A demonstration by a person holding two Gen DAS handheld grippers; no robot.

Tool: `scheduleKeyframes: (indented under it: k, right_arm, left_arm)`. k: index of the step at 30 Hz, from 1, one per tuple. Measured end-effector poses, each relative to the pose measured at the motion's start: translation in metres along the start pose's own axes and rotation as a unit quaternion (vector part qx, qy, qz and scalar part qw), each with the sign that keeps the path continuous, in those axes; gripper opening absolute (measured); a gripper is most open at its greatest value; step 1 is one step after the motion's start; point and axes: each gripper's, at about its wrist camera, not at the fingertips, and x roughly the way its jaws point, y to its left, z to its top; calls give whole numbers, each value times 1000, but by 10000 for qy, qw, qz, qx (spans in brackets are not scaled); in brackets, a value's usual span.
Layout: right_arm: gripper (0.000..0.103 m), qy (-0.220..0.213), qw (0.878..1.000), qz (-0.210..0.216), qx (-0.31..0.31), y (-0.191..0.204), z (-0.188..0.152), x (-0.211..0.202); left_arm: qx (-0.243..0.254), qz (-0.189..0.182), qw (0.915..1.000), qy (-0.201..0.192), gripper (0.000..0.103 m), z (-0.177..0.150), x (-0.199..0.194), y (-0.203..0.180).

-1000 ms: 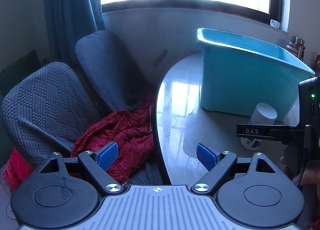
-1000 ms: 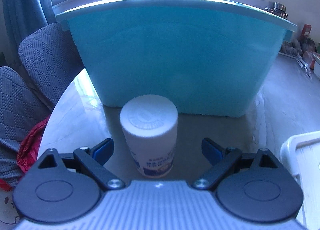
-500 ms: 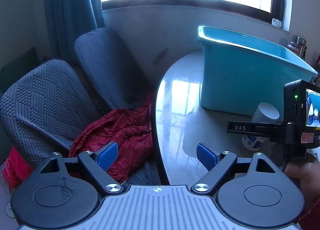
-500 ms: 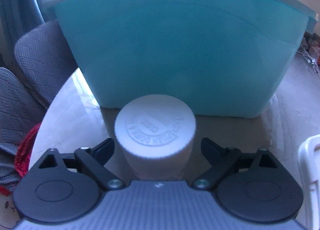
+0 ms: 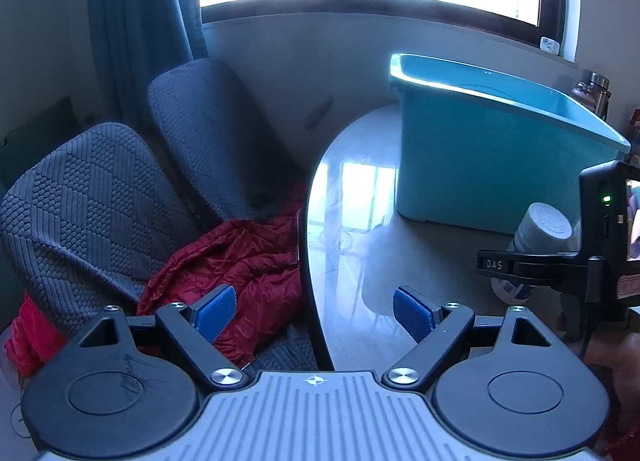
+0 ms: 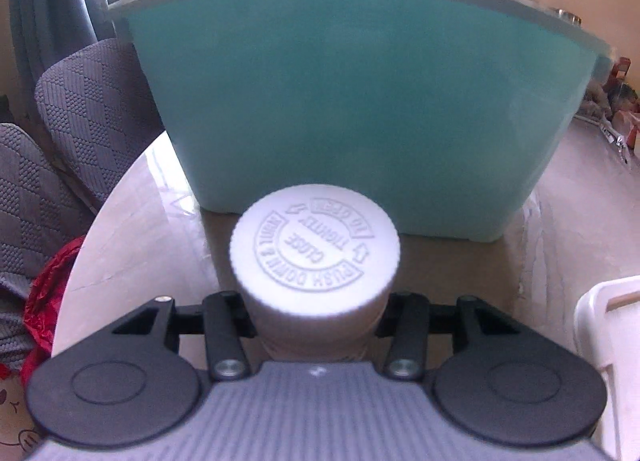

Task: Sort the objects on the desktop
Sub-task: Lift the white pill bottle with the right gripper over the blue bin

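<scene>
Now the white bottle (image 6: pixel 314 261), its child-proof cap up, stands on the table (image 6: pixel 160 229) near the left edge, just in front of the teal bin (image 6: pixel 360 101). The right gripper (image 6: pixel 316 325) straddles its body with jaws closing; whether the pads already press is hard to tell, since the cap hides them. In the left wrist view the bottle seems tilted. The left gripper (image 5: pixel 314 311) hangs released over the table's edge, nothing between its pads. The step is grasping; next calls for a firm clamp, then a lift over the bin's rim.
</scene>
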Motion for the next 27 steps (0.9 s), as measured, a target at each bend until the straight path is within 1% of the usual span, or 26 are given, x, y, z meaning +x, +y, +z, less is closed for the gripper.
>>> scheduleKeyframes:
  k: [3,6,10,12,16,20,24,27]
  right_arm:
    - [48,-47,10000,9,-6,-2,1,-13]
    - [48,-179,9998,30,-64,-6,6,-35]
    - [48,-454,9988,69,-194,-6,21,-69]
    - [48,-585,9979,89,-257,-12,32,-90]
    - [48,-893,9953,86,-351,-12,51,-117]
    - [48,-1192,9921,38,-380,-18,91,-130]
    - [48,-1372,9898,-24,-390,-26,116,-134]
    - [48,-1466,9883,-44,-417,-30,130,-134]
  left_arm:
    - [-26,-12,10000,-24,87,1,-2,0]
    - [-53,-20,10000,-44,87,2,-4,0]
    - [-99,-42,9999,-89,87,5,-7,2]
    - [-132,-40,9998,-106,87,7,-8,2]
    - [-237,-41,9995,-193,87,15,-11,4]
    - [-228,55,9992,-312,87,27,-11,-1]
    - [-256,68,9985,-477,87,45,-13,-8]
    - [-347,71,9980,-523,87,59,-13,-15]
